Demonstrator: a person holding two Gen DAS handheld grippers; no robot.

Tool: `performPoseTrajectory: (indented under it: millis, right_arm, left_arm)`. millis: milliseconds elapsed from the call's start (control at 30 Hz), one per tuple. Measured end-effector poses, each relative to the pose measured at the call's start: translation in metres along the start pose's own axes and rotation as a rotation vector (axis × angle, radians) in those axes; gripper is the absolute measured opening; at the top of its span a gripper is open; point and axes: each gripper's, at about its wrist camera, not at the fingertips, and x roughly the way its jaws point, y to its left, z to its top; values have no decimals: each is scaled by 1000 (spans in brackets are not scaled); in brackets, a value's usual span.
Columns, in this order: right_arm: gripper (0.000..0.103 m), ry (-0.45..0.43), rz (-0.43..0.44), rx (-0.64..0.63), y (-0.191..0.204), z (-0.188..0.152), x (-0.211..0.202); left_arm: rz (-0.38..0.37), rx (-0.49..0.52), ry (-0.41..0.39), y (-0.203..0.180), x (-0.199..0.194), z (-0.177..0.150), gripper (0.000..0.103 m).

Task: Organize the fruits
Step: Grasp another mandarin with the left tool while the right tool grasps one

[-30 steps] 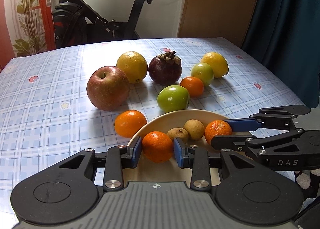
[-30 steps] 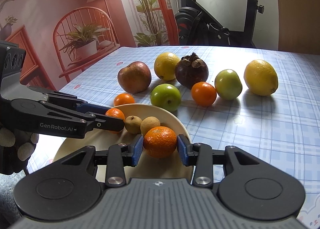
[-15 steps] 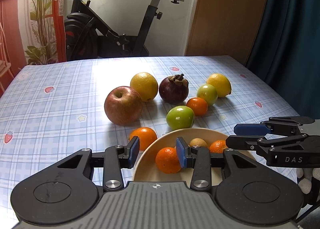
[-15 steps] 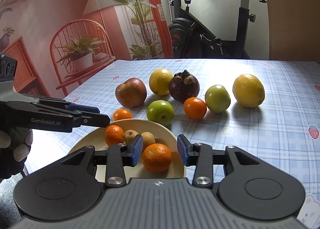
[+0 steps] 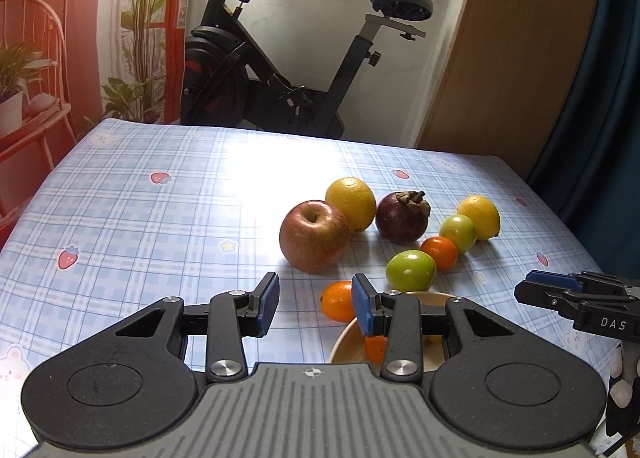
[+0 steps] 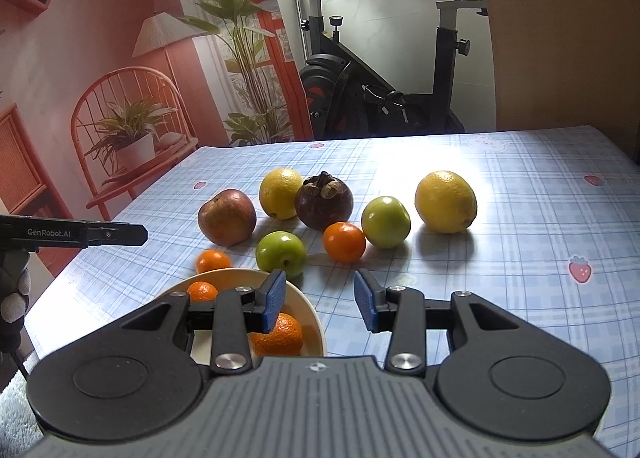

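Exercise bike (image 5: 280, 69), black, straight ahead beyond fingers, past far table edge. Potted plant (image 6: 132, 137) on red-toned chair (image 6: 120, 129), far left of fingers in right view, w/ tall leafy plant (image 6: 240, 37) nearer the bike. Brown door panel (image 5: 512, 45) + dark teal curtain (image 5: 608, 97) ahead-right of fingers, left view.

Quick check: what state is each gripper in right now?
Left gripper: open, holding nothing.
Right gripper: open, holding nothing.

White lettering "DAS" is printed on the right gripper (image 5: 576, 300); "GenRobot.AI" is printed along the left gripper (image 6: 120, 234).
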Motion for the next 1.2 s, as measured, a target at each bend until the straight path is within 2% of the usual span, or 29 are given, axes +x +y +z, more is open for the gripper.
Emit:
performPoseTrajectory:
  millis: [167, 467, 533, 567, 600, 833, 867, 900, 967, 1200]
  right_arm:
    - [41, 3, -12, -8, -3, 5, 5]
    - [41, 16, -14, -4, -11, 11, 20]
    - [41, 18, -15, 3, -14, 11, 24]
    - [41, 20, -16, 7, -15, 12, 25]
    - [41, 22, -17, 10, -16, 12, 27]
    - [41, 34, -20, 35, -22, 15, 38]
    - [41, 35, -20, 36, -22, 15, 40]
    - [41, 36, -20, 37, -22, 16, 42]
    - [41, 38, -18, 38, -21, 17, 46]
    - [41, 48, -23, 49, -19, 25, 64]
  left_arm:
    - [-5, -20, 23, 0, 13, 4, 42]
    - [-26, -85, 116, -7, 59, 2, 44]
    - [-26, -89, 129, -7, 65, 3, 50]
    - [-24, -89, 130, -7, 67, 3, 57]
    - [-23, -87, 127, -7, 69, 3, 58]
    - [-31, -82, 167, -7, 82, 2, 57]
    - [-34, -83, 172, -7, 82, 1, 55]
    - [-35, -83, 168, -7, 82, 0, 48]
    - [-50, -80, 170, -7, 81, 1, 43]
    - [-31, -60, 141, -5, 74, 1, 42]
